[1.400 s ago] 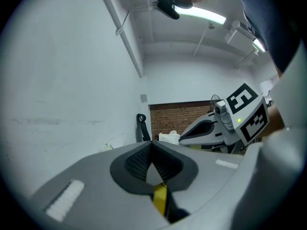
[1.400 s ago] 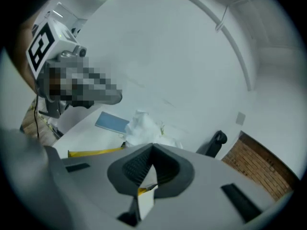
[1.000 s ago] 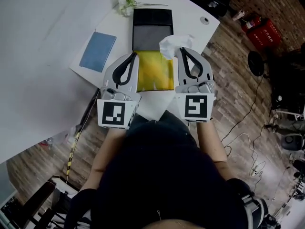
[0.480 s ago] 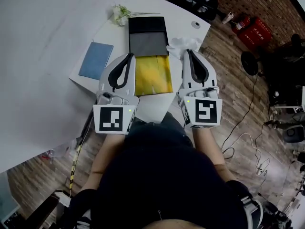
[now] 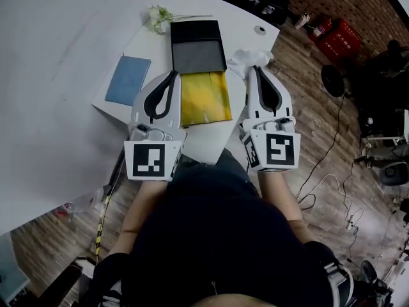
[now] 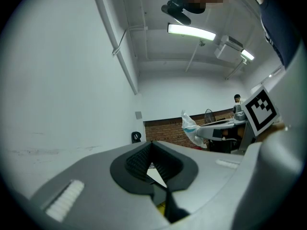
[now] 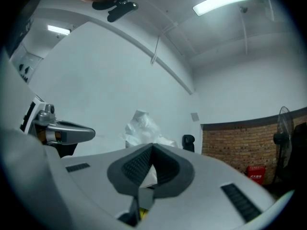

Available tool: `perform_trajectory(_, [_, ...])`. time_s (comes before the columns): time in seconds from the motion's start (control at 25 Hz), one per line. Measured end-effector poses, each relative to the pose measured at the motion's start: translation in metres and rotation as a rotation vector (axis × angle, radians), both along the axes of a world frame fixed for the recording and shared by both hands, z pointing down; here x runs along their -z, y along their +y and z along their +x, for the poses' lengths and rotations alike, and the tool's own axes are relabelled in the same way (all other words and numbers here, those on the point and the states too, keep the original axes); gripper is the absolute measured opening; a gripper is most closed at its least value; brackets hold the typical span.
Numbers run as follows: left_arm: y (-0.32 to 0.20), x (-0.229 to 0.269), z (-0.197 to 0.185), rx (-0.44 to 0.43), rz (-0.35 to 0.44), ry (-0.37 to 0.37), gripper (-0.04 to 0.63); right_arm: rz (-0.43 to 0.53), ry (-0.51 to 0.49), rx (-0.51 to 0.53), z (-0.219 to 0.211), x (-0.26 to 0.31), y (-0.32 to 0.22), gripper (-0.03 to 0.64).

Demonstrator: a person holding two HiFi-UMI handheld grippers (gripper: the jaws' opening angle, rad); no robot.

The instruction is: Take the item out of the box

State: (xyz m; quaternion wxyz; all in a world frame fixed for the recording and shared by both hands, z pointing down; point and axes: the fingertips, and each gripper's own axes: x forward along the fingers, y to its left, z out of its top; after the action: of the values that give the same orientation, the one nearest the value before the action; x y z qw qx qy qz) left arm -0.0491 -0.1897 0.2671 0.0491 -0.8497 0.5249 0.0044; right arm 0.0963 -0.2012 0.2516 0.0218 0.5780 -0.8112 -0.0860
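Head view: left gripper (image 5: 173, 75) and right gripper (image 5: 256, 70), both closed, flank a glossy rectangular yellow sheet (image 5: 204, 98).

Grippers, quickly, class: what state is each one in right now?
Left gripper: closed, holding nothing.
Right gripper: closed, apparently pinching the white paper.

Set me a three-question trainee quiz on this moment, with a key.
1. True or false: the blue notebook lies inside the black box.
2. In the head view, what lies between the left gripper and the right gripper? A) a yellow sheet B) a red cup C) a green towel
3. Which gripper is shut on the white paper?
Key: 1 false, the notebook lies on the table, left of the box. 2 A. 3 the right gripper.
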Motion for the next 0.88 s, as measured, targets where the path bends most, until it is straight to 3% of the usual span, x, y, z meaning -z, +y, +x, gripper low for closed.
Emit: perform_trajectory(0.88, [-0.001, -0.0038, 0.0009, -0.012, -0.004, 0.0, 0.009, 0.01, -0.004, -0.016, 0.0025, 0.0003, -0.0006, 0.011])
